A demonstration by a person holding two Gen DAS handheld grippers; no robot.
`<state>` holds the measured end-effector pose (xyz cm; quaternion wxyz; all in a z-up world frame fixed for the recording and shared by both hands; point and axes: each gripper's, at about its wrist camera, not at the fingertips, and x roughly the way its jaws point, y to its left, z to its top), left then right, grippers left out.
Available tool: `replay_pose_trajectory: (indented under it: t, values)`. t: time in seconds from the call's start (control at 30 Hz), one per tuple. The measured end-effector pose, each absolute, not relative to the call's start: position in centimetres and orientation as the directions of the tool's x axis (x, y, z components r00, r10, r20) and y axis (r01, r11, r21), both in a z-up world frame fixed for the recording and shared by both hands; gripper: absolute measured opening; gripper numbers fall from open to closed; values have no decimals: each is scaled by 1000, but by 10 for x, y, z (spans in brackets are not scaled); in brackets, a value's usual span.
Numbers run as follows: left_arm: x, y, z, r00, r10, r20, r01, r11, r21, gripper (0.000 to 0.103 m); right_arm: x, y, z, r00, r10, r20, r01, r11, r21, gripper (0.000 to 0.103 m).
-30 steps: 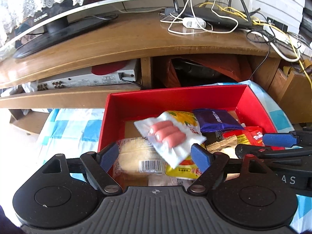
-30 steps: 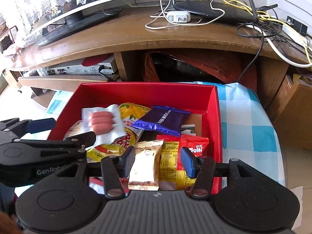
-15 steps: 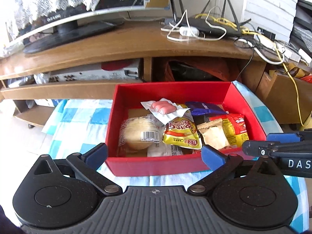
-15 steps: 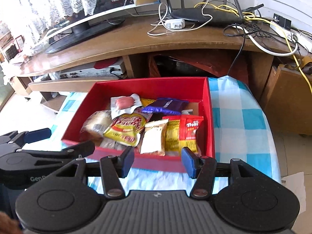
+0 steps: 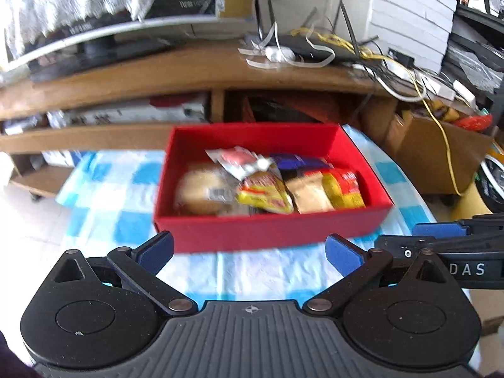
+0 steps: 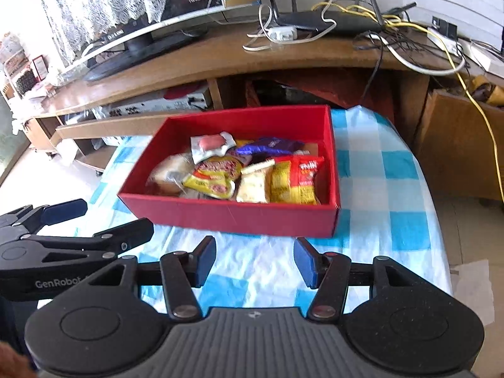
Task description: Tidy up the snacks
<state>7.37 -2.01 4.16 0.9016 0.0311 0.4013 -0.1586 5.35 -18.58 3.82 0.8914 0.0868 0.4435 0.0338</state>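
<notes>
Both hands pull back near side of red box [image 5: 271,233]. Left gripper [image 5: 249,249] now wide apart, empty; right gripper [image 6: 254,264] part apart, empty. Sausage pack [image 6: 211,143] dropped among snacks, box looks filled.

The left wrist view is being smeared by motion blur, so the print on the snack packets [image 5: 267,186] in the red box [image 5: 271,230] is not being resolved. The bun [image 5: 201,192] is being partly covered by the sausage pack [image 5: 239,160]. The right tool [image 5: 441,239] is being cut off by the right edge. The purple packet [image 6: 267,146] is being partly hidden under neighbouring packets.
</notes>
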Motion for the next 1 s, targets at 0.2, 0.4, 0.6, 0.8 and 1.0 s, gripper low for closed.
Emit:
replay_pose_trajectory:
  t: [0.2, 0.4, 0.6, 0.8, 1.0]
  values:
    - [64, -21, 33, 607, -269, -747, 312, 946, -87, 103, 46, -187, 32, 586, 129, -800, 26, 984, 177, 57]
    - [55, -16, 35, 605, -288, -742, 291, 948, -131, 103, 40, -186, 37, 598, 143, -788, 16, 982, 189, 57]
    - [56, -11, 37, 609, -301, -734, 270, 949, -164, 103, 37, -184, 36, 595, 150, -790, 10, 981, 194, 58]
    - [59, -12, 29, 618, -184, -764, 222, 974, -54, 103, 34, -184, 34, 592, 132, -795, 29, 982, 185, 58]
    - [59, -18, 21, 587, -129, -799, 225, 974, 8, 103, 32, -182, 32, 586, 137, -799, 22, 983, 184, 59]
